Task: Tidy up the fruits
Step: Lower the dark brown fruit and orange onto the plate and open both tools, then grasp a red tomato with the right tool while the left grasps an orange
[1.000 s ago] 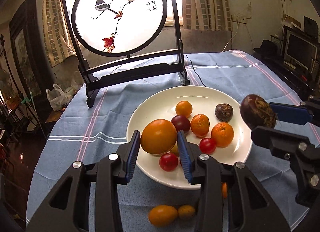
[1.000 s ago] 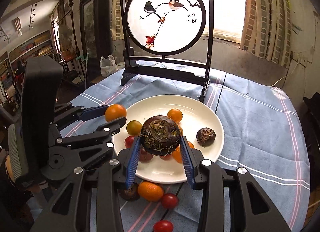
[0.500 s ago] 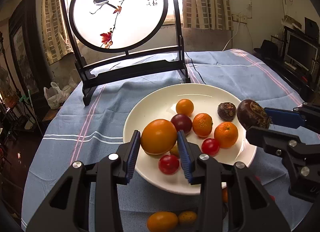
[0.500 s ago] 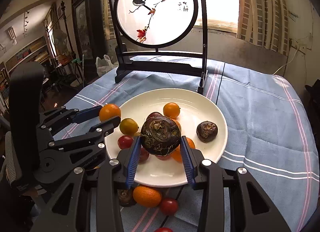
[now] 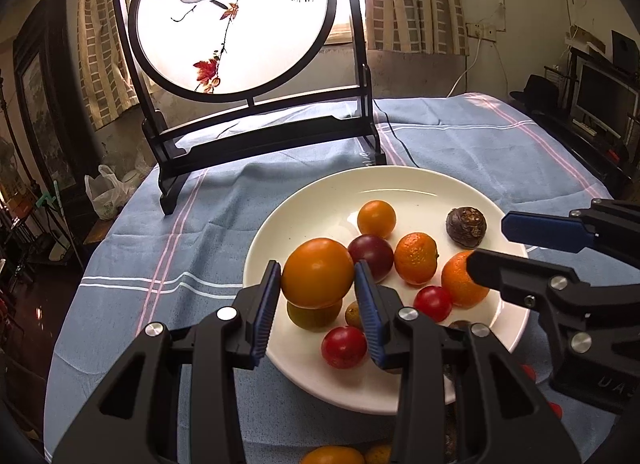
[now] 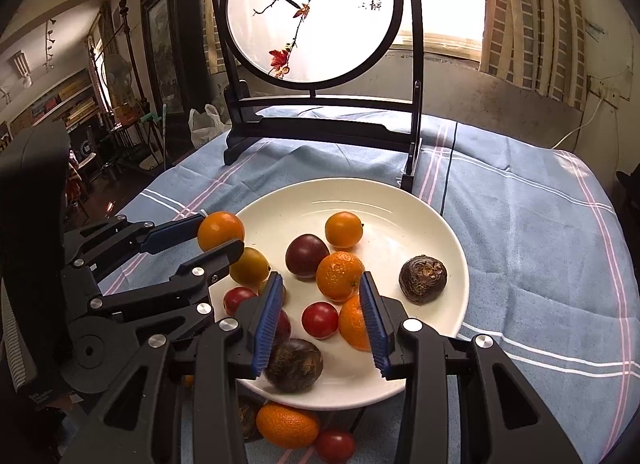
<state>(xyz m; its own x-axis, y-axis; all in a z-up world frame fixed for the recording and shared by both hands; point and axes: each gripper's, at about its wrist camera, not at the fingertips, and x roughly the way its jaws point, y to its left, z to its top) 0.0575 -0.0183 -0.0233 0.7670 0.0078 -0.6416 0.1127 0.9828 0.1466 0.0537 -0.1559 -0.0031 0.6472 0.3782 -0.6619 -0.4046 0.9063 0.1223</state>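
The left claw pinches a big orange fruit just above the near-left part of the white plate, apparently to set it among the fruit gathered there. The right claw stands spread with nothing between its pads, and a dark wrinkled fruit lies on the plate's near rim just below it, apparently just let go. A mandarin and cherry tomato crowd the plate's middle, leaving little room; more fruit, an orange one among them, waits on the worktop beside the near rim.
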